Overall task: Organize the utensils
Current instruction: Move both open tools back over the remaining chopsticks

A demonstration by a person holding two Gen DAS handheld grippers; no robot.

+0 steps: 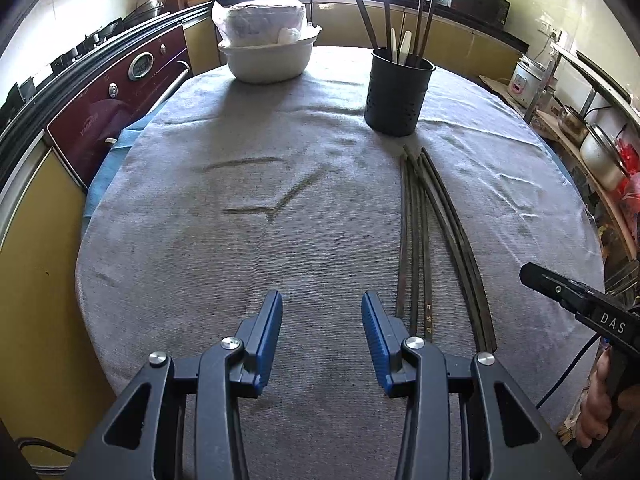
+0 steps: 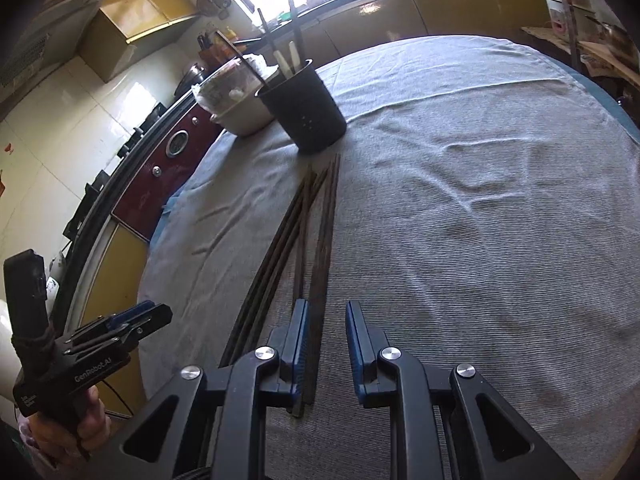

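On the cloth-draped desk [image 1: 200, 260], the left hand-held gripper [image 1: 322, 340] hovers with jaws spread and empty, while the right hand-held gripper [image 2: 327, 344] stands parted over the near ends of a loose bundle of dark chopsticks [image 2: 288, 240], one seemingly between its jaws, ungripped, apparently lining up a pick. Beyond stands the black utensil holder [image 1: 396, 96], already holding several, their likely destination, beside a white bowl [image 1: 264, 60].
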